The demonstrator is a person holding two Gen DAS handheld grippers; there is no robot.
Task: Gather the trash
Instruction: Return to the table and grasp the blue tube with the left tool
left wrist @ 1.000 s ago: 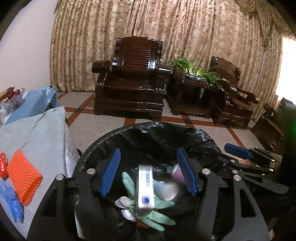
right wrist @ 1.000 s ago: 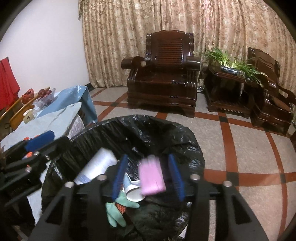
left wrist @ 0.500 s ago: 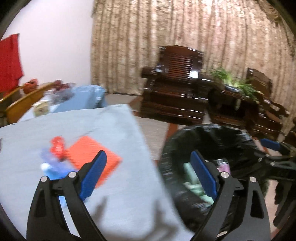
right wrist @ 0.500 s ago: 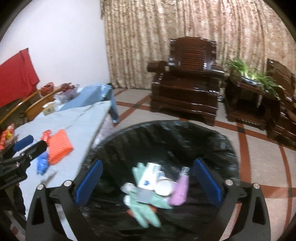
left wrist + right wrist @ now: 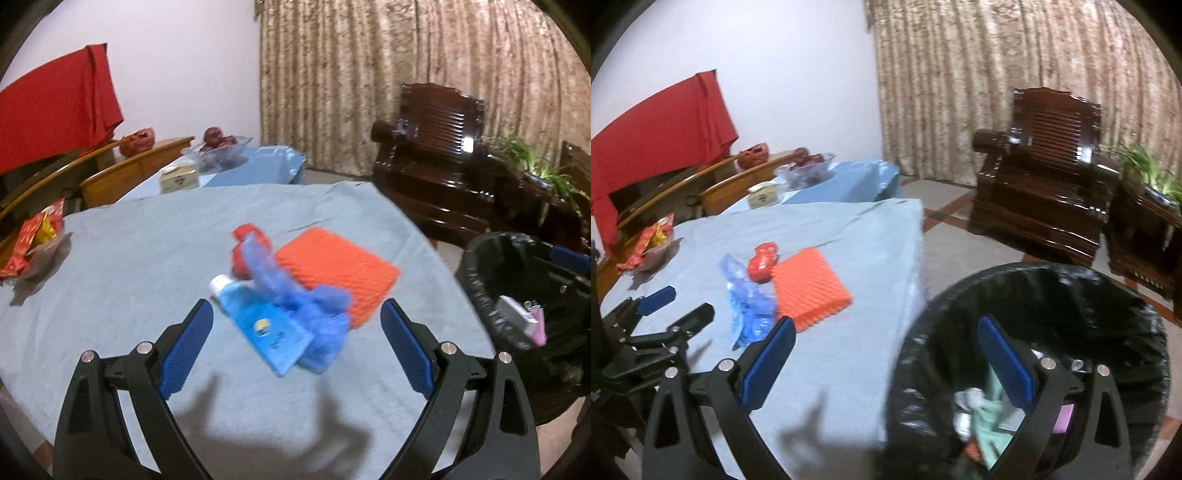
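My left gripper is open and empty above the grey-blue tablecloth, facing a blue tube under a crumpled blue plastic glove. A red crumpled item and an orange textured pad lie just beyond. My right gripper is open and empty over the table's right edge and the black-lined bin, which holds green gloves, a pink packet and other trash. The same bin shows at the right of the left wrist view.
A snack wrapper in a grey bowl lies at the table's left. A second blue table behind holds a fruit bowl and a box. Wooden chairs stand at the left, dark wooden armchairs across the tiled floor.
Both grippers let a piece drop into the bin and opened wide. Both swung left from over the bin toward the table; the left now faces the blue tube and glove.
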